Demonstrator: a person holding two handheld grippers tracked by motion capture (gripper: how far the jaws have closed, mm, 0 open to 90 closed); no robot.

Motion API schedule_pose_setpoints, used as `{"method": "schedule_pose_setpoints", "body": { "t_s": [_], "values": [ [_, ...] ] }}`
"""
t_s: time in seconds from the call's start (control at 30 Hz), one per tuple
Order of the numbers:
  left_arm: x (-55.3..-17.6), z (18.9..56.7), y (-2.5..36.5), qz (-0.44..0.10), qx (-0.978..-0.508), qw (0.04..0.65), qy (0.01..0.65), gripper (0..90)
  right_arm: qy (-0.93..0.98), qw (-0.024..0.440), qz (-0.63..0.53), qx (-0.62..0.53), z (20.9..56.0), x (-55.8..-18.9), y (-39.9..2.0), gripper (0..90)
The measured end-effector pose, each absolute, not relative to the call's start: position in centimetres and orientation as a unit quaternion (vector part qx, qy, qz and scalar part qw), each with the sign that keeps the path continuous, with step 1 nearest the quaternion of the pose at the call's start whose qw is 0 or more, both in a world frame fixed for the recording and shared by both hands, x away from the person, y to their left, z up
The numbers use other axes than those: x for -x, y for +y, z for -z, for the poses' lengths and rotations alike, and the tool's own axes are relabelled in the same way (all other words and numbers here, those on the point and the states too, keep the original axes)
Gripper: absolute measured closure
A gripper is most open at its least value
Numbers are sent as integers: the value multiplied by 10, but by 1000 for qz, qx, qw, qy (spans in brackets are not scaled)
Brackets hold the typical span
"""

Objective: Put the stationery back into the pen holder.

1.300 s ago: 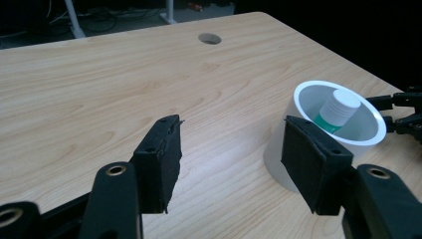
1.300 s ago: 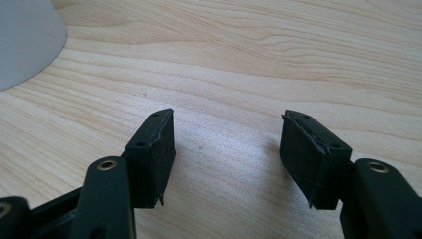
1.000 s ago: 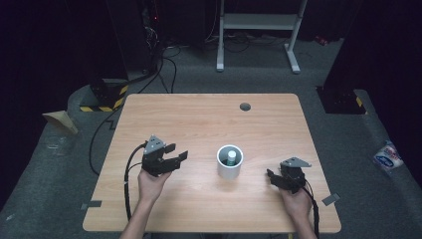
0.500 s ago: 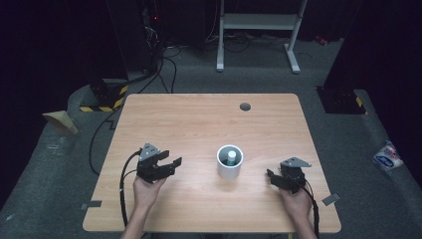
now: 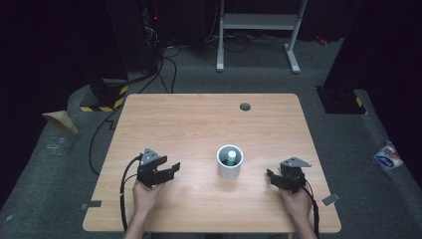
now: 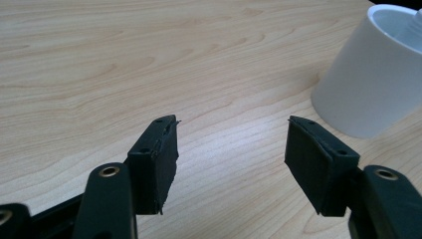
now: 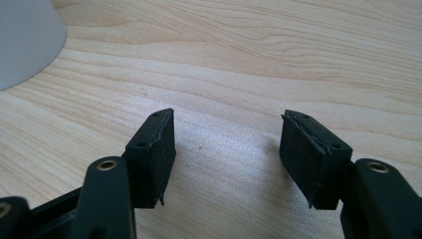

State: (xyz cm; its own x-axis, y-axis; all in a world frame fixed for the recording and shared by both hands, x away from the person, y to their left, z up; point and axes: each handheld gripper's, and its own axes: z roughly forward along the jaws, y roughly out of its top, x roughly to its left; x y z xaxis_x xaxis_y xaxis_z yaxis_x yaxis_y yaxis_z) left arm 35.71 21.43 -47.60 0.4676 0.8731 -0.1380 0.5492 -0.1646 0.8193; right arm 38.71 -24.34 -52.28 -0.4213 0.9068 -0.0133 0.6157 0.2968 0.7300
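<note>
Standing on the wooden counter (image 5: 199,129), the white cup (image 5: 230,162) holds a small bottle (image 5: 231,158). Left of the cup, the left gripper (image 5: 170,169) has just been opening its jaws — nothing between them. Right of the cup, well apart, the right gripper (image 5: 271,177) rests with jaws wide — empty too.

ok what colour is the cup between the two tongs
White; the cup shows best in the left gripper view.
</note>
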Motion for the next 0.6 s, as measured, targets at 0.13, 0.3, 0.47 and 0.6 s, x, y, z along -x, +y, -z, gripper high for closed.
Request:
{"method": "schedule_pose_setpoints", "body": {
  "t_s": [0.13, 0.3, 0.47, 0.6],
  "values": [
    [-358, 481, 213, -190, -743, 423, 482, 377, 775, 219, -332, -491, 523, -387, -243, 389],
    [-359, 489, 211, -193, -750, 408, 483, 377, 775, 219, -332, -491, 523, -387, -243, 388],
    [-361, 496, 209, -196, -755, 396, 484, 377, 775, 219, -332, -491, 523, -387, -243, 389],
    [-362, 503, 208, -203, -759, 384, 485, 378, 775, 219, -332, -491, 523, -387, -243, 388]
  ]
}}
